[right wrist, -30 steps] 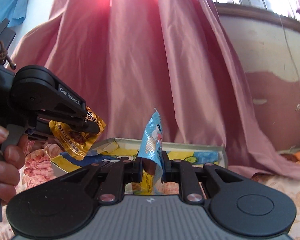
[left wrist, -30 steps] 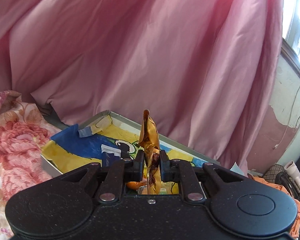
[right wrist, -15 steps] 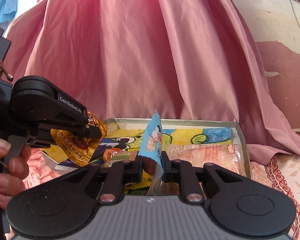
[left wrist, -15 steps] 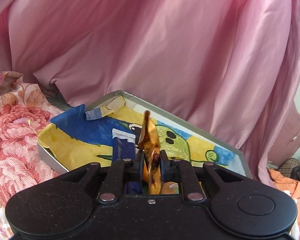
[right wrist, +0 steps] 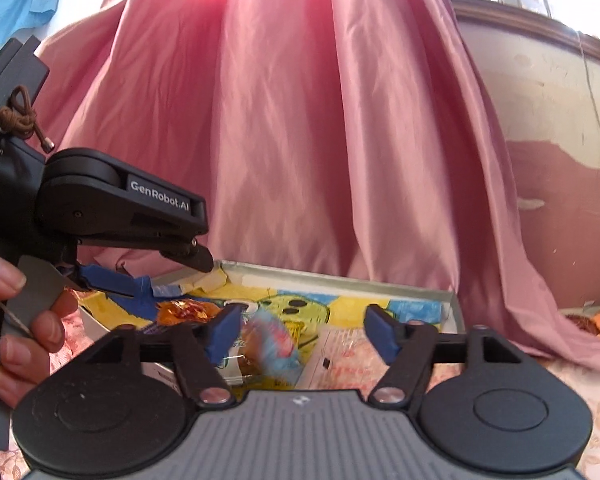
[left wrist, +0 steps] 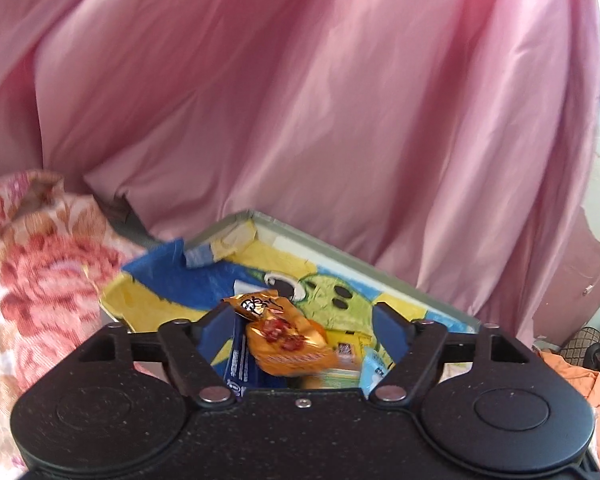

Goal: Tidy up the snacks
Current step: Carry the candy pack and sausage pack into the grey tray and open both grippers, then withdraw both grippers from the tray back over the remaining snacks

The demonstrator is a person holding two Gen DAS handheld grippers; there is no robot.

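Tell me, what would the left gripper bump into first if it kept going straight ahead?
Probably the orange snack packet, loose between the left gripper's just-opened jaws. Beyond it lie other snacks in the box; depth is hard to judge.

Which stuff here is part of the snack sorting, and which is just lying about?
Job:
- orange snack packet, loose between the just-opened left tool
- light blue snack packet, loose between the just-opened right tool
- box they go into

Lying about:
- pink curtain
- floral bedding

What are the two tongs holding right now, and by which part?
Nothing: both have just opened. The orange packet and the light blue packet lie loose between the pads, over the box.
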